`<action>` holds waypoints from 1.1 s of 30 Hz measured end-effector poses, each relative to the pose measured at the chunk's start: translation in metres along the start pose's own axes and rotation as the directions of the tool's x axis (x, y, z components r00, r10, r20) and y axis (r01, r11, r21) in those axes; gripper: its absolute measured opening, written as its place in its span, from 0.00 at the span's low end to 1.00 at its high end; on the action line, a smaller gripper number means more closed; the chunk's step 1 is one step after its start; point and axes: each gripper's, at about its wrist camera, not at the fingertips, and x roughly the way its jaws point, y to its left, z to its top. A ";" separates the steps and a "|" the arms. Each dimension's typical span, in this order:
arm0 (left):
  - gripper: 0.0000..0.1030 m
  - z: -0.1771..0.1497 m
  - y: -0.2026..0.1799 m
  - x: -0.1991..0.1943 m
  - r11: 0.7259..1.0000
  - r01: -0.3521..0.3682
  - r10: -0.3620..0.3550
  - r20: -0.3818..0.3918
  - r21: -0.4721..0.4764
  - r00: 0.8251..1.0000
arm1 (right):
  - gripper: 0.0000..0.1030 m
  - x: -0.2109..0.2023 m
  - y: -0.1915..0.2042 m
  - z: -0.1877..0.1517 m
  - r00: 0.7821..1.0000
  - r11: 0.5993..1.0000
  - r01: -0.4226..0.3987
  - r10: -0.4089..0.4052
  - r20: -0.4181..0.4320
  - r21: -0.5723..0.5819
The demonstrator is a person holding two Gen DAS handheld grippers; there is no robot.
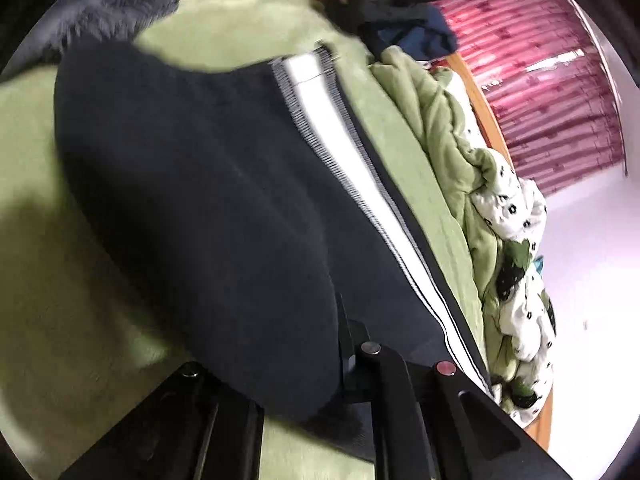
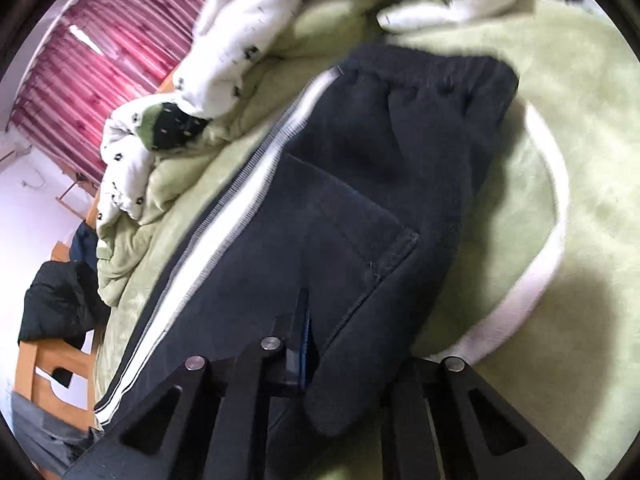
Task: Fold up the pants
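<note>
Dark pants (image 2: 360,184) are lying on a green bed (image 2: 580,160); left hand-held gripper (image 1: 348,332) and right hand-held gripper (image 2: 304,320) are each pinching the fabric, risking a thin pinch slipping mid-fold

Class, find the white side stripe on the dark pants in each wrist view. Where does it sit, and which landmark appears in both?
Left wrist: white side stripe runs diagonally, upper centre to lower right.
Right wrist: stripe runs diagonally, upper centre to lower left.
Shared landmark: pink curtain.
</note>
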 end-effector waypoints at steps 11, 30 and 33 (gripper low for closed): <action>0.10 -0.063 0.021 -0.089 0.995 -0.021 0.029 -0.078 0.099 0.997 | 0.10 -0.127 -0.024 -0.033 0.999 0.997 0.000 -0.004 -0.053 -0.074; 0.33 -0.159 0.070 -0.168 0.961 -0.101 0.138 -0.130 0.259 0.982 | 0.39 -0.219 -0.133 -0.139 0.988 0.988 0.109 -0.121 -0.096 -0.113; 0.48 -0.166 0.073 -0.194 0.944 -0.151 0.186 -0.094 0.292 0.978 | 0.54 -0.250 -0.140 -0.134 0.991 0.981 0.128 -0.133 -0.024 -0.146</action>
